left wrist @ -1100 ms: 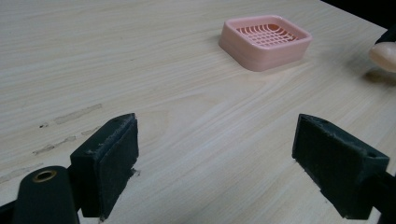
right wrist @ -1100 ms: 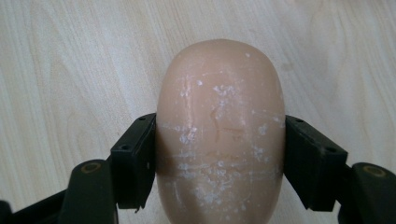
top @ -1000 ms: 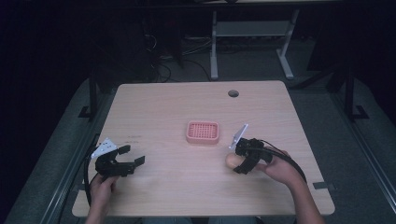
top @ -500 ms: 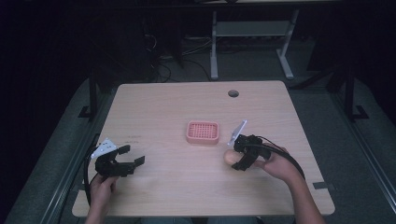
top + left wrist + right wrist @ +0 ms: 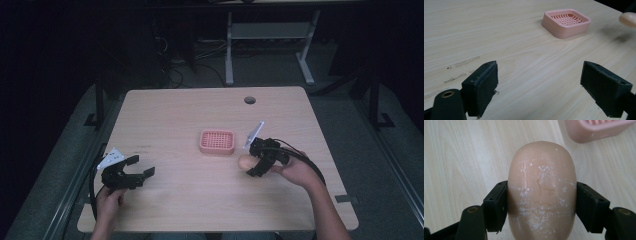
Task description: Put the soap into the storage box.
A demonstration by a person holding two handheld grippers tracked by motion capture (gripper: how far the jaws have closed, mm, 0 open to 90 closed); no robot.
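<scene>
A smooth, oval, peach-coloured bar of soap (image 5: pixel 541 192) is clenched between the two black jaws of the right claw (image 5: pixel 256 165), held just above the pale wooden tabletop (image 5: pixel 190 115) and near the right side of the pink, rectangular plastic soap dish with a slotted grille (image 5: pixel 217 142). The carrying step appears to be in hand. Next, the soap would likely need to be brought over the dish, lowered flat onto the grille and released. The left claw (image 5: pixel 136 174) is held spread wide and empty, low over the tabletop's near left corner, well apart from the dish.
</scene>
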